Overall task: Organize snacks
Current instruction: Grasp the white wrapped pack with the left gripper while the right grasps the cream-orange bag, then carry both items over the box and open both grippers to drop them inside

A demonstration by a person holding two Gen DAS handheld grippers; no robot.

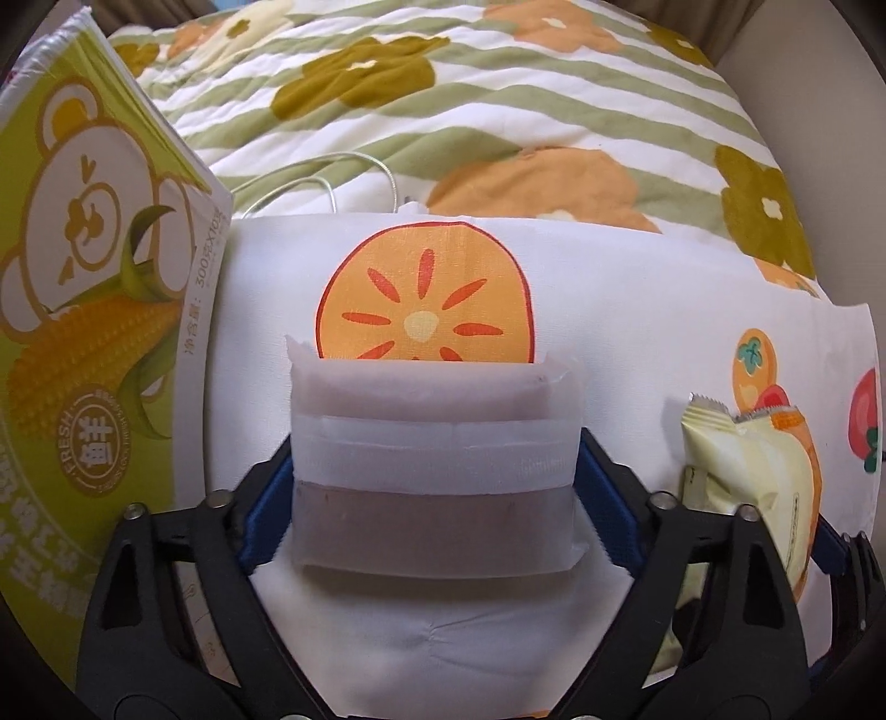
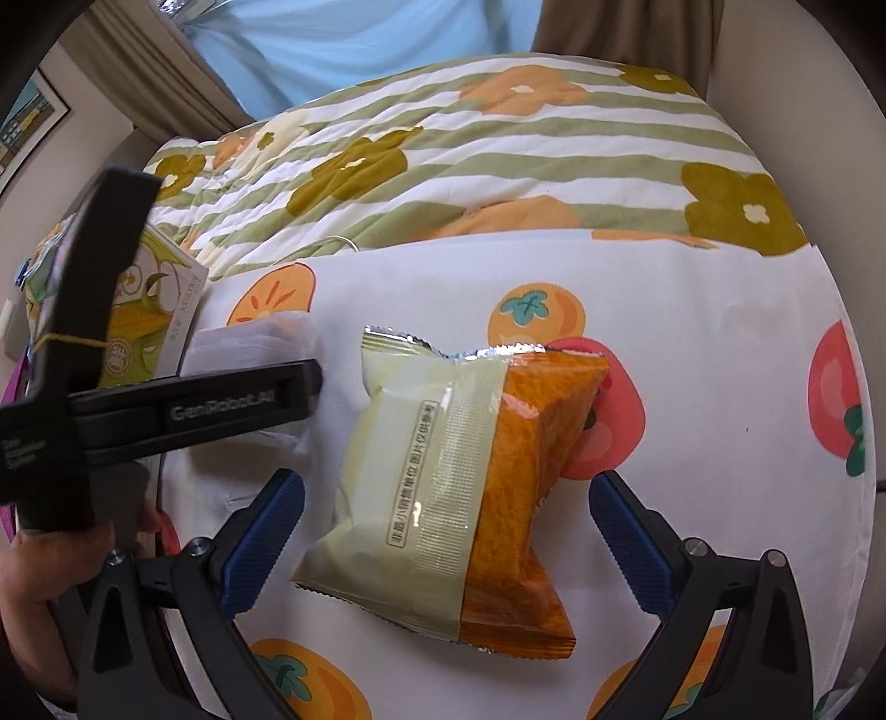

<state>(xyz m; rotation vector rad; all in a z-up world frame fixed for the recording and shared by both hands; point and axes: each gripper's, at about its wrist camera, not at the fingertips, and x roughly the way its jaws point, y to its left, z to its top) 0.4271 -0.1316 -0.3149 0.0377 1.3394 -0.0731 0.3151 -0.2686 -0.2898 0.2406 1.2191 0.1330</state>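
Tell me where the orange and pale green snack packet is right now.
In the right wrist view the orange and pale green snack packet lies flat on the fruit-print cloth, between the right gripper's open blue fingers.

Below me lies a white cloth (image 2: 692,310) printed with orange and red fruit. Beyond it, toward the top of the frame, a quilt (image 2: 498,144) in green and white stripes with orange and olive flowers spreads over a bed. At the top, a pale blue curtain (image 2: 343,39) glows with daylight between brown drapes (image 2: 138,66). A framed picture (image 2: 27,122) hangs on the beige wall at upper left. A thin cable (image 1: 332,177) lies on the quilt.
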